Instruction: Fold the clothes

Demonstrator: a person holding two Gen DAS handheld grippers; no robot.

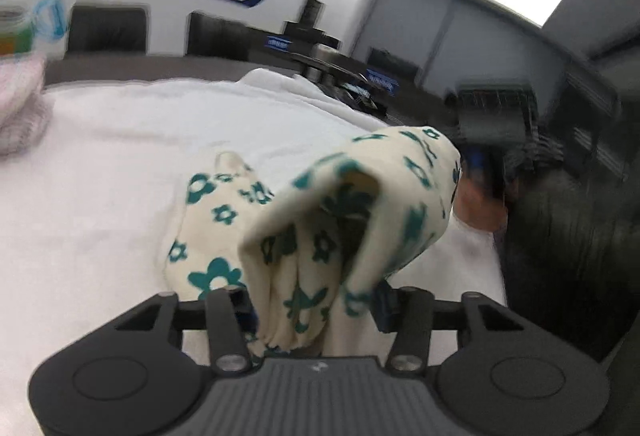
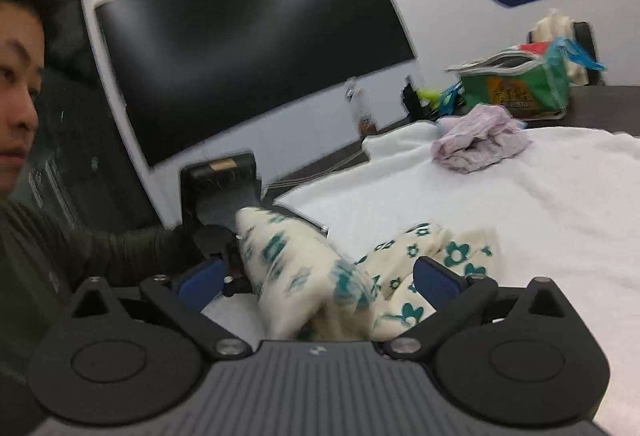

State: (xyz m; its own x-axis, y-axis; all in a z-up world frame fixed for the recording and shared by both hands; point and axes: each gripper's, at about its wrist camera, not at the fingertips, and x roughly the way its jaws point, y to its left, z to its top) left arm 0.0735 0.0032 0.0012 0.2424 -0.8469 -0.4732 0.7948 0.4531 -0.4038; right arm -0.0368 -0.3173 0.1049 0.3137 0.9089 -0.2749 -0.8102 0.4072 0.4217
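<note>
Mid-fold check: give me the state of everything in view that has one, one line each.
Cream cloth with teal flowers: bunched, partly lifted off the white towel-covered table.
Left gripper: jaws around the cloth; grip unclear.
Right gripper: open, cloth between its blue pads.
Pale pink garment: crumpled, unfolded.
Large black wall screen: dark.

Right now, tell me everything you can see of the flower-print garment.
The flower-print garment is soft cream fabric, knit-looking, printed with teal flowers. It is bunched and partly lifted, one end draped on the white cover. A gathered fold runs between the fingers of the left claw; whether they pinch it is unclear. Another fold lies between the open right claw fingers, untouched by its blue pads.
</note>
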